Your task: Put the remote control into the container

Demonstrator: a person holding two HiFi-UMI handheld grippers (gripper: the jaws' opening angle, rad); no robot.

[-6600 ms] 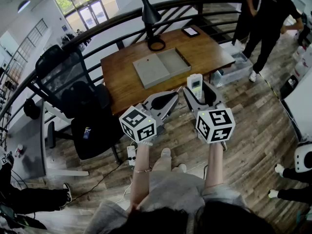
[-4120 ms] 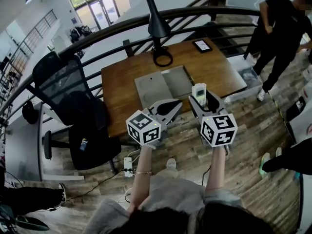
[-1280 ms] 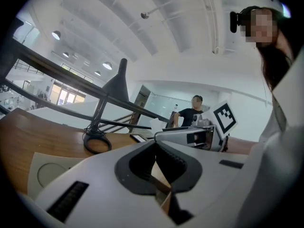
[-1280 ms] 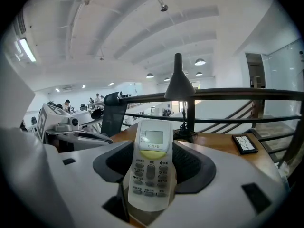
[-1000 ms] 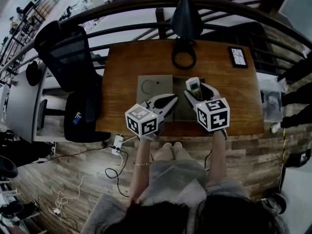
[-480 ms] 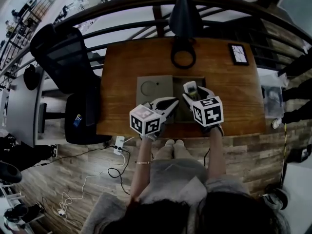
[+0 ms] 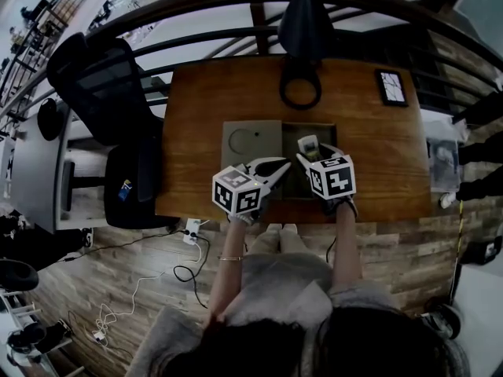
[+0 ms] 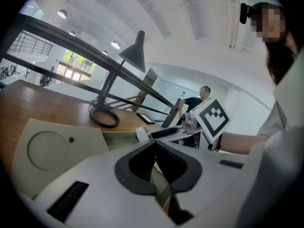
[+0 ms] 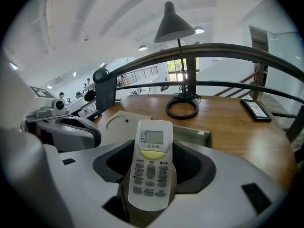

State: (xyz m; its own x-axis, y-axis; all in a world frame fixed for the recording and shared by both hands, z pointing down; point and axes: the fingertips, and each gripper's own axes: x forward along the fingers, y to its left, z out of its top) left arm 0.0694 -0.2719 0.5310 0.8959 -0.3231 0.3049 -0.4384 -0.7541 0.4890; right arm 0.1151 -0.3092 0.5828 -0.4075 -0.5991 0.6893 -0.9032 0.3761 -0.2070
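Nearly there: remote control poised at the container

Clamped between the jaws of the right gripper (image 9: 151, 148): the remote control (image 9: 150, 170), screen end pointing far, held over the near right part of the open container (image 7: 313, 129) on the worktop (image 7: 369, 148). Jaws of the left gripper (image 8: 154, 148) pressed together on nothing, idle near the lid (image 7: 251, 141) lying flat to the left. Best to lower slowly, tip the far end down, keep clear of the walls, and spread the jaws only once flat on the floor inside. No need to go near the lamp (image 7: 305, 22) beyond.
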